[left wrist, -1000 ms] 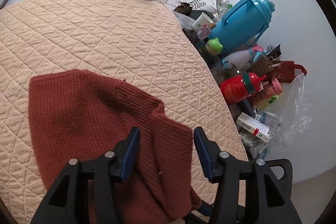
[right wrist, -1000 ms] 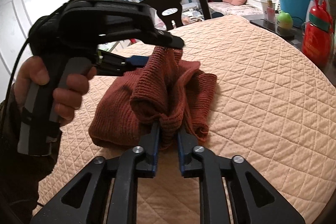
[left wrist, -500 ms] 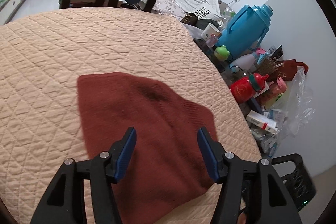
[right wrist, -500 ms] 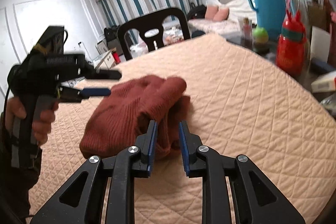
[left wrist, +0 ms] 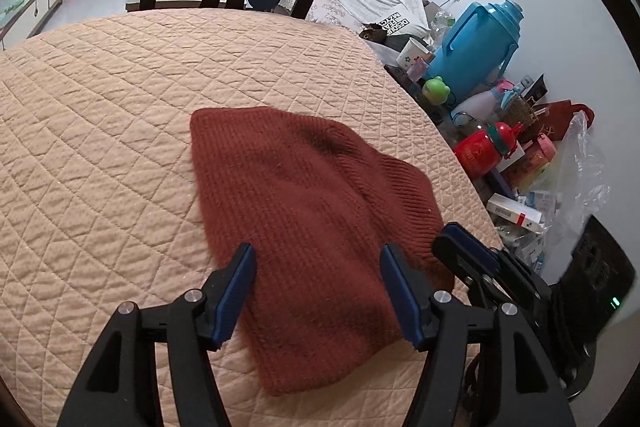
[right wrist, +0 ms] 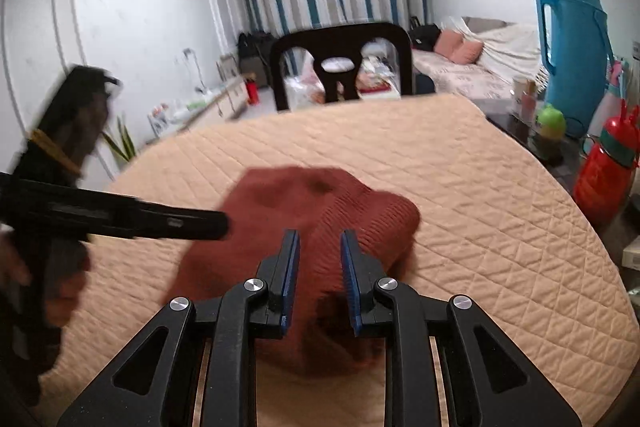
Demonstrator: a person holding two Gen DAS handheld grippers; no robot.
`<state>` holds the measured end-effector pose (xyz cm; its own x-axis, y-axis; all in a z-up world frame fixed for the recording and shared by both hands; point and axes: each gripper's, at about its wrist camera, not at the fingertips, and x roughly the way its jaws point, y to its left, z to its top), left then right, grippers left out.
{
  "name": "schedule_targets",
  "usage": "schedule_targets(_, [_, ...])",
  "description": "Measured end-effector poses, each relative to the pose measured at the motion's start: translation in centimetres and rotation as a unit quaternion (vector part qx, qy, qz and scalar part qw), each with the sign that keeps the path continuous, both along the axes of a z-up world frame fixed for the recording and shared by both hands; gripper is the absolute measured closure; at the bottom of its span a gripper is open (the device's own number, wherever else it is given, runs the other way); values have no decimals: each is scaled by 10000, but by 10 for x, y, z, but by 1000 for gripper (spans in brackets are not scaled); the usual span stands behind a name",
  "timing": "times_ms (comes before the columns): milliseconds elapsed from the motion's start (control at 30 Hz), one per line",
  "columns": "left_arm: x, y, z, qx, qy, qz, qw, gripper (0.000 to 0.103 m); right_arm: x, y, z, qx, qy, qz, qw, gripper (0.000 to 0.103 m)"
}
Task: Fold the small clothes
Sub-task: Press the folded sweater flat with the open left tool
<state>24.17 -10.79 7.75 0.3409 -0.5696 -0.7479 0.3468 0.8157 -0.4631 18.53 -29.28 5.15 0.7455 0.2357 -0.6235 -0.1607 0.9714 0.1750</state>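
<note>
Left wrist view has us over the rust-red ribbed knit garment (left wrist: 316,211), lying doubled and fairly flat on the peach quilted table cover (left wrist: 100,131), so one fold looks done. Our left gripper (left wrist: 316,291) is opening, nothing pinched between its blue pads. Our right gripper (right wrist: 319,279) hovers narrowly parted and empty; we judge smoothing or another fold remains.

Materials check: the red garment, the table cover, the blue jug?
Garment: rust-red knit, probably wool or acrylic; ribbed rows and a fuzzy matte surface. Table cover: peach quilted fabric, padded-looking; stitched diamond pattern, puckered and matte. Jug: likely hard plastic; smooth, glossy, moulded handle.
</note>
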Motion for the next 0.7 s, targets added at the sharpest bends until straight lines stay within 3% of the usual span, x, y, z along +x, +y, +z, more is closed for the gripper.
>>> schedule_targets(167, [0,6,-5,9,33,61,10000,36,9,-19,-19,94,451,-227,9987,81])
schedule_targets(433, [-7,7,-9,233,-55,82,9997,36,8,-19,-23,42,569,-256,9980,81])
schedule_targets(600, [-23,2,-4,813,-558,118,9951,36,7,-20,-17,15,547,-377,9978,81])
schedule_targets(700, [-32,-2,0,936,-844,191,9918,33,1,-17,-4,-135,273,-449,9985,81])
